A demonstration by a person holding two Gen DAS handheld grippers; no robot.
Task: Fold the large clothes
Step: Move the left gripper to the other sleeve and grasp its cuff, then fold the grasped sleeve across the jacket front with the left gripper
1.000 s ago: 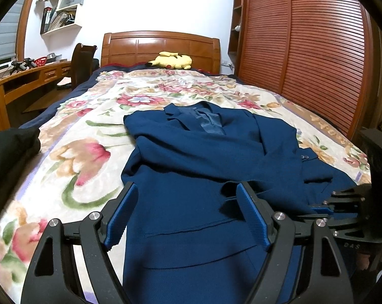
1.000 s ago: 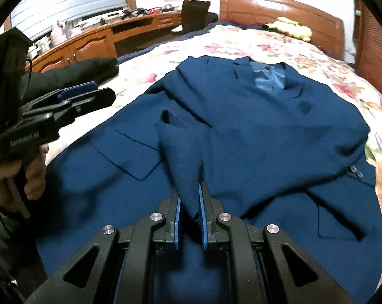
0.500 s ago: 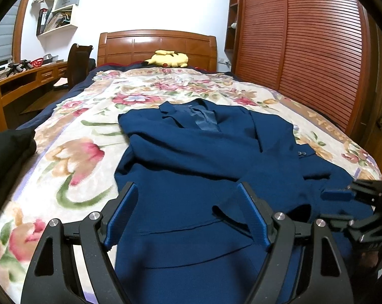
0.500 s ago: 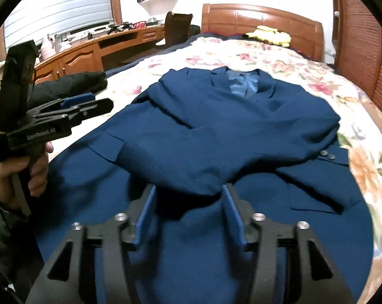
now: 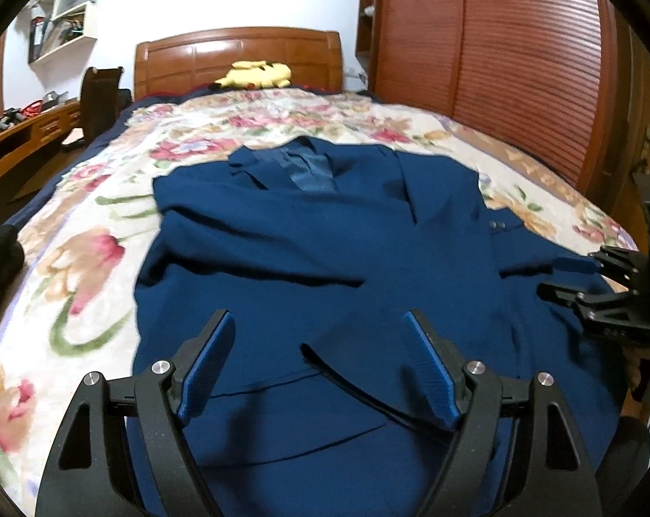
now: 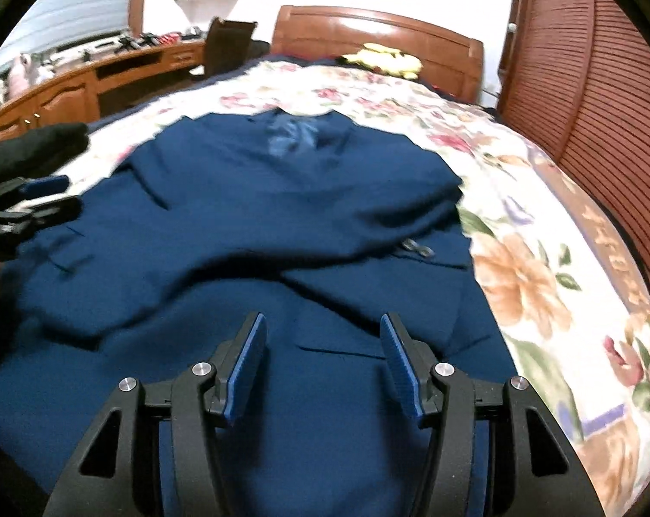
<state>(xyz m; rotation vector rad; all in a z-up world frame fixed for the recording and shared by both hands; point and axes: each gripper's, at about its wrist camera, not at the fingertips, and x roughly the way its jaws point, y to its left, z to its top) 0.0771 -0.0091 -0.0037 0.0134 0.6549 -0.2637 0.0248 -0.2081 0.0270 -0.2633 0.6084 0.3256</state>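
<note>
Change: right tongs have let go of the sleeve and spread apart, nothing between them.
Jacket: flat on the bed, hem at its foot edge.
Handling: soft, heavy, droopy; likely best pinched at the hem corners.
Left tongs: spread, empty, angled down over the hem.

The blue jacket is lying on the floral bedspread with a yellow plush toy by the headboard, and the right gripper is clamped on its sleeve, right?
Not quite. The right gripper is open, with nothing between its pads, as the right wrist view shows. The blue jacket does lie on the floral bedspread, the yellow plush toy by the headboard.
</note>
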